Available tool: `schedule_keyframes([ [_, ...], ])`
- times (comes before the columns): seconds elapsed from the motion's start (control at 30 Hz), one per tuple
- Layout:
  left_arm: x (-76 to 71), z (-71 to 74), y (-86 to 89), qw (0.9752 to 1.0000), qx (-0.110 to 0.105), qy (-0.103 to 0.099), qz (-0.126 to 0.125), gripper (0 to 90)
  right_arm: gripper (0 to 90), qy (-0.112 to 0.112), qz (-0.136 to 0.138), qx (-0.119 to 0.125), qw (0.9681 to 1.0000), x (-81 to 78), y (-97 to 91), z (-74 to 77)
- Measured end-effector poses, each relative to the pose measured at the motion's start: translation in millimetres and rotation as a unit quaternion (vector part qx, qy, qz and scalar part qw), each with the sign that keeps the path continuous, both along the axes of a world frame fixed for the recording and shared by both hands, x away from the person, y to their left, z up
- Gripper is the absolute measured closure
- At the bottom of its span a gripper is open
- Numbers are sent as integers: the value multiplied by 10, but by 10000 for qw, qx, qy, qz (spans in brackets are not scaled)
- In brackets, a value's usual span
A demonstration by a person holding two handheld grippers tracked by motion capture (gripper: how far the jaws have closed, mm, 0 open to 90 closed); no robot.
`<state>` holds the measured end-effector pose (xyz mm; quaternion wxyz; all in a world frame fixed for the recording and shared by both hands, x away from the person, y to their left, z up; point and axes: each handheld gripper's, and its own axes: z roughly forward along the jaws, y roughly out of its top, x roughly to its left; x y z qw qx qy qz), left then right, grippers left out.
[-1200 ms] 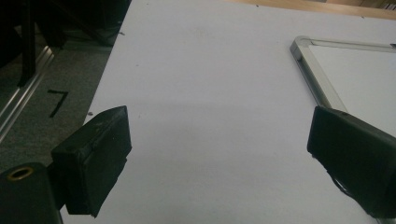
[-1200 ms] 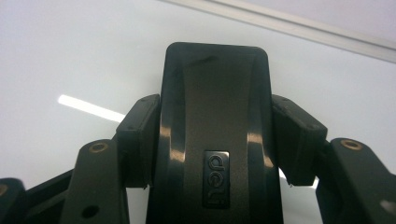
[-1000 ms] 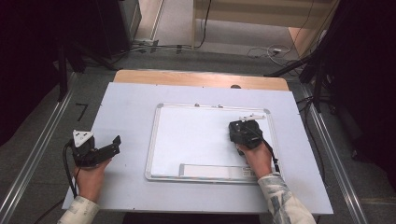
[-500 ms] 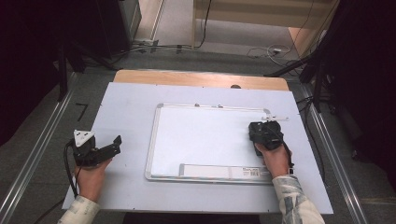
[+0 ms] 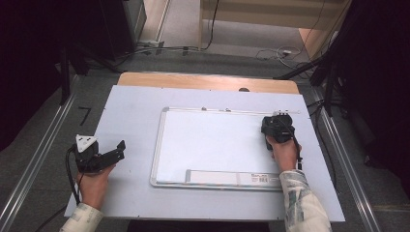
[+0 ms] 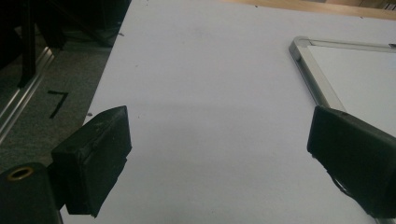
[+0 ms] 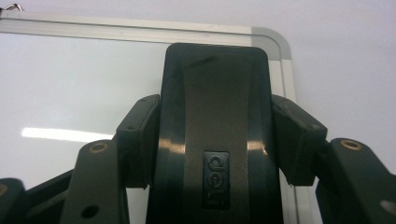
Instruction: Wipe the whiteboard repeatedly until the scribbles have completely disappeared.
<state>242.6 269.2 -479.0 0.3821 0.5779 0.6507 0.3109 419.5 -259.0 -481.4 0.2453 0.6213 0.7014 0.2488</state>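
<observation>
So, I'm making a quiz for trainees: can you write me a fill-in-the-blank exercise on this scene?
1. The right gripper is clamped on a black plastic ____.
2. The eraser sits near the far right ____ of the silver-framed whiteboard.
3. The left gripper's jaws stand ____, with nothing between them.
4. The left gripper rests on the pale table, to the ____ of the whiteboard.

Missing words: eraser; corner; open; left

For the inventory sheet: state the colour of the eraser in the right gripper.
Black eraser, clearest in the right gripper view.
</observation>
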Motion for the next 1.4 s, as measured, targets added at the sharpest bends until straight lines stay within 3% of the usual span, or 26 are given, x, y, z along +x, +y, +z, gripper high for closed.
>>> schedule_keyframes([
  [0.3,3,-3,4,10000,-8,-4,4,69,376,54,417,-48,9991,-101,255,3],
  [0.63,-19,9,2,10000,6,-19,10,70,376,78,924,-101,9956,-518,253,-7],
  [0.83,-23,5,7,10000,-3,-6,1,70,376,102,845,-52,9964,-642,51,-7],
  [1.07,-25,8,2,10000,-1,-8,-1,70,375,24,467,21,9989,-521,-156,-17],
  [1.23,-36,5,22,10000,-31,-20,20,70,375,64,435,3,9990,-524,-170,-8],
  [1.4,-48,2,41,10000,-32,-15,51,69,376,104,514,0,9986,-650,-141,-7],
])
